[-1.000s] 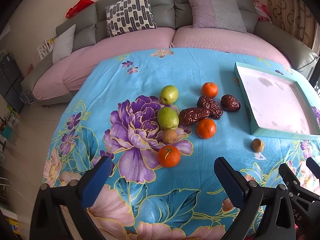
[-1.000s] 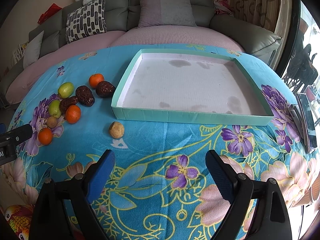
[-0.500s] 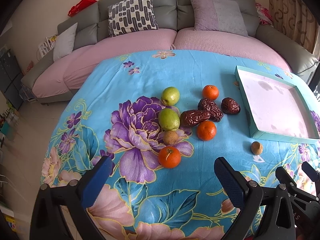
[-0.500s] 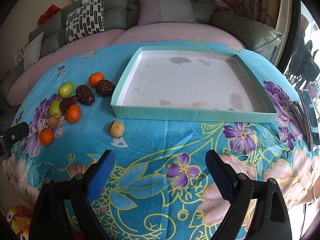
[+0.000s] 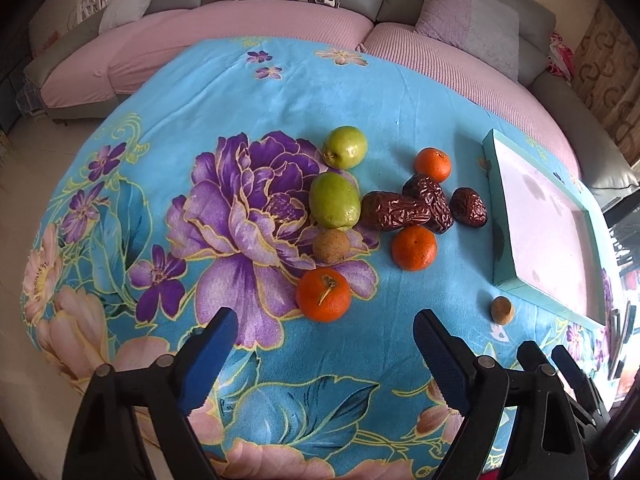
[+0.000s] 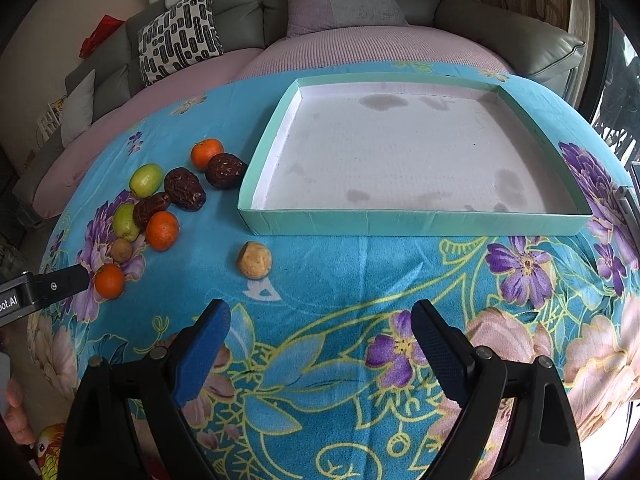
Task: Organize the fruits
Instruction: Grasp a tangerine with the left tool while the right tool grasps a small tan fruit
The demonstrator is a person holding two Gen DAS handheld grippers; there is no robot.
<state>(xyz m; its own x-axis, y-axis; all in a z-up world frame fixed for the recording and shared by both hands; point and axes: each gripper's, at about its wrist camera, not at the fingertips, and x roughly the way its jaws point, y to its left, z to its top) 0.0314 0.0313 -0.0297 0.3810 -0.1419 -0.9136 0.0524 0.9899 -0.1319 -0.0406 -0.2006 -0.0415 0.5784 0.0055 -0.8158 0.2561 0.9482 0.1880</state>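
Note:
The fruits lie on a blue flowered cloth: three tangerines, the nearest (image 5: 324,295) just beyond my left gripper (image 5: 325,332), two green fruits (image 5: 335,200), three dark red dates (image 5: 394,212) and a small brown fruit (image 5: 331,246). Another brown fruit (image 6: 254,259) sits alone in front of the empty teal tray (image 6: 400,224). The left gripper's jaws are closing with nothing between them; one of its fingers (image 6: 60,282) reaches beside that tangerine (image 6: 109,280). My right gripper (image 6: 320,316) hovers open over bare cloth, short of the lone brown fruit.
A grey and pink sofa (image 6: 360,40) with cushions curves behind the table. The tray's low wall (image 5: 496,220) stands right of the fruit cluster. Flat dark objects (image 6: 630,204) lie at the table's right edge. A person's fingers (image 6: 16,420) show at lower left.
The left gripper has dropped closer to the fruit cluster and rolled, and its jaws have narrowed a little. In the right view its finger has come up beside the nearest tangerine. The right gripper has barely moved.

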